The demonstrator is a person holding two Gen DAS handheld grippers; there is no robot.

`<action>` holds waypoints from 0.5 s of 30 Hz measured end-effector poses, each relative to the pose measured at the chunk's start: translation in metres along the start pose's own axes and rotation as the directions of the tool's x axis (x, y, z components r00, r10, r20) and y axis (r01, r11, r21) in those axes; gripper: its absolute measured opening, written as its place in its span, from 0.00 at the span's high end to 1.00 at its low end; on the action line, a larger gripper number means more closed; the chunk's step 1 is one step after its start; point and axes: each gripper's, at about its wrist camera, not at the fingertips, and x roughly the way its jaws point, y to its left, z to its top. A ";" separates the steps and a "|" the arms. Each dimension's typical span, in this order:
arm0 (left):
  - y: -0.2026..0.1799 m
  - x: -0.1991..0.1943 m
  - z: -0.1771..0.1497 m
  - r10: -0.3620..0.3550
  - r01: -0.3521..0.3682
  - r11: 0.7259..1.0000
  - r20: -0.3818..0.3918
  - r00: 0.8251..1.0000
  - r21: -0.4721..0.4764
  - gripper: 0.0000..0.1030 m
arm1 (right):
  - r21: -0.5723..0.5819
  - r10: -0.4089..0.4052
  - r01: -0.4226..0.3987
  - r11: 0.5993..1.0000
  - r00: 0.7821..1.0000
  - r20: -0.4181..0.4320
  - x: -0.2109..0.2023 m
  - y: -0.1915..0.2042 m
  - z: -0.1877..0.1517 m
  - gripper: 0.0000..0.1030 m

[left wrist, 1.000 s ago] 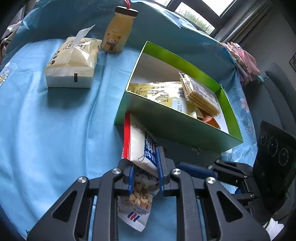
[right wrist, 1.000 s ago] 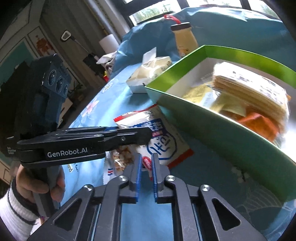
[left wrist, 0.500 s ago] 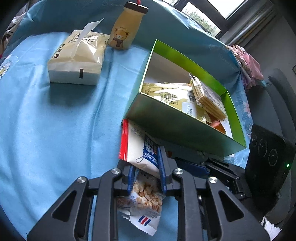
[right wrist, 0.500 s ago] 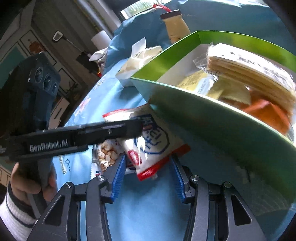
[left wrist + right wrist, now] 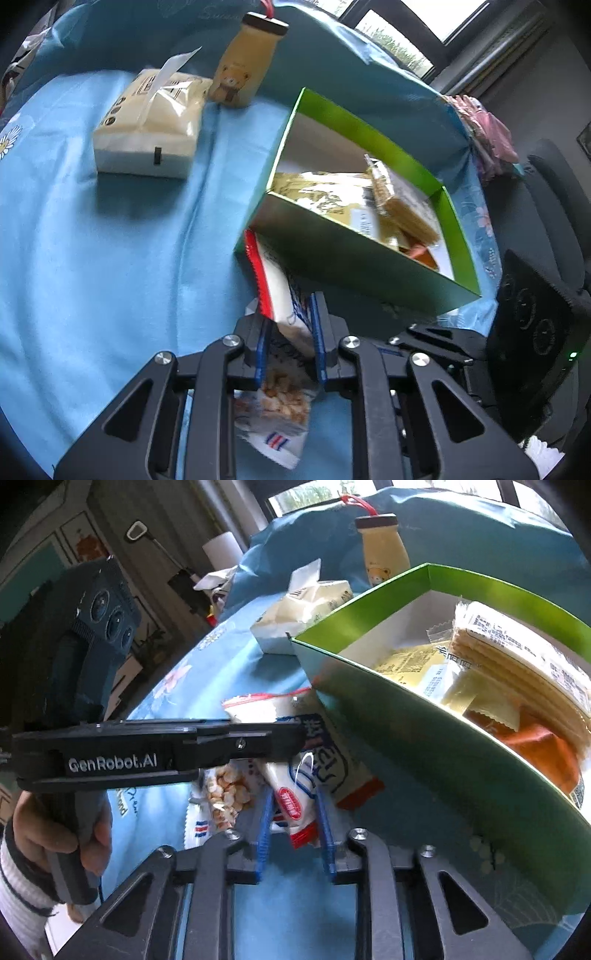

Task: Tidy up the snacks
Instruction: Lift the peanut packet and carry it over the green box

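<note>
Right wrist: right tongs [image 5: 293, 834] closing on white snack pack [image 5: 295, 797]; left tongs [image 5: 290, 341] clamp popcorn bag [image 5: 280, 398]

Two white snack packets [image 5: 280, 295] are overlapped at six o'clock of the green box [image 5: 354, 258], in which other snacks are held.

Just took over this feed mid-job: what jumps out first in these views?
Both grippers meet on one spot of the blue cloth: the left gripper is shut on a puffed-snack packet, and the right gripper is closing on the white, red-edged packet beside it. Just behind stands the green box, already holding snacks.
</note>
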 end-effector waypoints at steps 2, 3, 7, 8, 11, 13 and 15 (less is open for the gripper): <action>-0.001 0.000 0.000 -0.001 0.001 1.000 0.000 1.000 0.005 0.84 | 0.010 0.009 -0.009 1.000 1.000 0.000 -0.001 -0.002 -0.001 0.81; -0.002 0.000 -0.001 0.001 -0.001 1.000 0.000 1.000 0.005 0.84 | 0.007 0.005 -0.005 1.000 1.000 0.000 -0.001 -0.001 -0.002 0.81; -0.004 -0.004 -0.002 -0.011 0.010 1.000 0.009 1.000 0.011 0.84 | -0.004 -0.001 0.001 1.000 1.000 0.014 -0.003 0.002 -0.003 0.83; -0.005 -0.005 -0.001 -0.017 0.017 1.000 0.012 1.000 0.010 0.84 | -0.007 -0.002 0.002 1.000 1.000 0.022 -0.005 0.003 -0.004 0.84; -0.007 -0.006 -0.001 -0.033 0.033 0.999 0.020 0.999 0.005 0.84 | -0.012 -0.001 0.002 1.000 0.999 0.033 -0.009 0.003 -0.005 0.88; -0.011 -0.008 -0.001 -0.034 0.033 0.999 0.024 0.999 0.017 0.84 | -0.018 0.001 0.000 1.000 0.999 0.032 -0.011 0.005 -0.005 0.89; -0.015 -0.008 -0.002 -0.033 0.033 0.999 0.024 0.999 0.027 0.84 | -0.024 -0.003 0.004 1.000 0.999 0.038 -0.014 0.006 -0.006 0.90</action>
